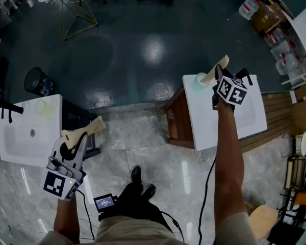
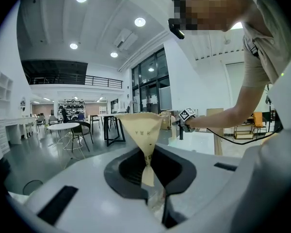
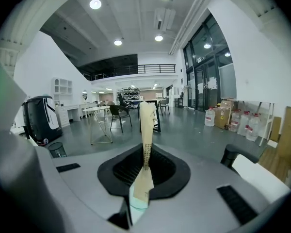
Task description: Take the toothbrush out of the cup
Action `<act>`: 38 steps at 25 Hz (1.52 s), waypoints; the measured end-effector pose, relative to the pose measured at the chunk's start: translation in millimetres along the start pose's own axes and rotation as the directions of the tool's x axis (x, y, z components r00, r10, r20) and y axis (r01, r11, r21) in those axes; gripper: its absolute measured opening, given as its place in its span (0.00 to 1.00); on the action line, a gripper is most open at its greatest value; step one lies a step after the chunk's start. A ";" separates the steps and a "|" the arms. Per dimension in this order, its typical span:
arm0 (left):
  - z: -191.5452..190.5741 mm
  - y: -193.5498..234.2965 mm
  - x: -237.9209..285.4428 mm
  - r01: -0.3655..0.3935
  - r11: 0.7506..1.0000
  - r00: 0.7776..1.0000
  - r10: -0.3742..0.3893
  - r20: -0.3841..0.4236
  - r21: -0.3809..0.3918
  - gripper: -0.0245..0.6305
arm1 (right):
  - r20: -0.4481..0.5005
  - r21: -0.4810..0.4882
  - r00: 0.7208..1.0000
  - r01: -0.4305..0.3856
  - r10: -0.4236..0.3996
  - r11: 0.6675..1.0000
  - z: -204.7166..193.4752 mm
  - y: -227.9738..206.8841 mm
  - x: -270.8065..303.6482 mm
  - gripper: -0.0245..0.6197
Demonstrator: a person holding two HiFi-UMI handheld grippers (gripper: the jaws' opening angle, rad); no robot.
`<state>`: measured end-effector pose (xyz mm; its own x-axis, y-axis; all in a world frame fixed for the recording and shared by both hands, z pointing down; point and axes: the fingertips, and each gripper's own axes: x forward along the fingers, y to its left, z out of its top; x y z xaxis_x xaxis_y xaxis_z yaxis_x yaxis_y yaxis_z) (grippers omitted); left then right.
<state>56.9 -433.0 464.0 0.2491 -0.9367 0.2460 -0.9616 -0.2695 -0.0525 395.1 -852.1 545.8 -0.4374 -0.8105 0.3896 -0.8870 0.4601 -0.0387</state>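
Toothbrush — beige, paper-wrapped — clamped in right tongs; left tongs clamp second toothbrush.

A beige paper-wrapped toothbrush is held tilted in the right gripper, its lower end near the pale green cup, which is stood upright at a white counter's corner. A second wrapped toothbrush is clamped in the left gripper.

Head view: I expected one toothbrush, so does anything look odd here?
Yes: there are two, not one. The left claw grips a paper-wrapped stick by the sink; the right claw grips a second stick by the cup.
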 end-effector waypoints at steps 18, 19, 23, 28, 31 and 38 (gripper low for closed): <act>122.3 -49.1 -83.0 -0.096 0.988 0.978 0.071 0.198 0.120 0.08 | 0.259 -0.095 0.940 -0.205 0.223 0.974 125.5 100.4 -244.2 0.08; 127.2 -53.9 -93.1 -0.100 0.987 0.976 0.073 0.207 0.125 0.08 | 0.270 -0.105 0.934 -0.215 0.236 0.971 127.8 109.1 -264.3 0.08; 138.9 -77.8 -132.1 -0.111 0.983 0.968 0.072 0.242 0.150 0.08 | 0.319 -0.142 0.905 -0.250 0.283 0.958 130.4 138.6 -348.1 0.08; 157.7 -103.4 -161.5 -0.113 0.978 0.961 0.063 0.269 0.176 0.08 | 0.364 -0.179 0.868 -0.290 0.338 0.940 137.6 166.2 -433.0 0.08; 168.2 -118.6 -171.4 -0.105 0.976 0.956 0.046 0.289 0.192 0.08 | 0.383 -0.190 0.853 -0.301 0.353 0.934 138.3 175.3 -477.1 0.08; 186.0 -155.5 -193.3 -0.073 0.972 0.949 0.000 0.314 0.221 0.08 | 0.409 -0.212 0.830 -0.319 0.380 0.924 127.8 192.9 -560.6 0.08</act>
<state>179.7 -251.5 244.6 0.2729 -0.9595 -0.0703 -0.9277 -0.2432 -0.2831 450.4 -355.3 202.3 -0.7604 -0.6459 -0.0678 -0.6488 0.7602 0.0348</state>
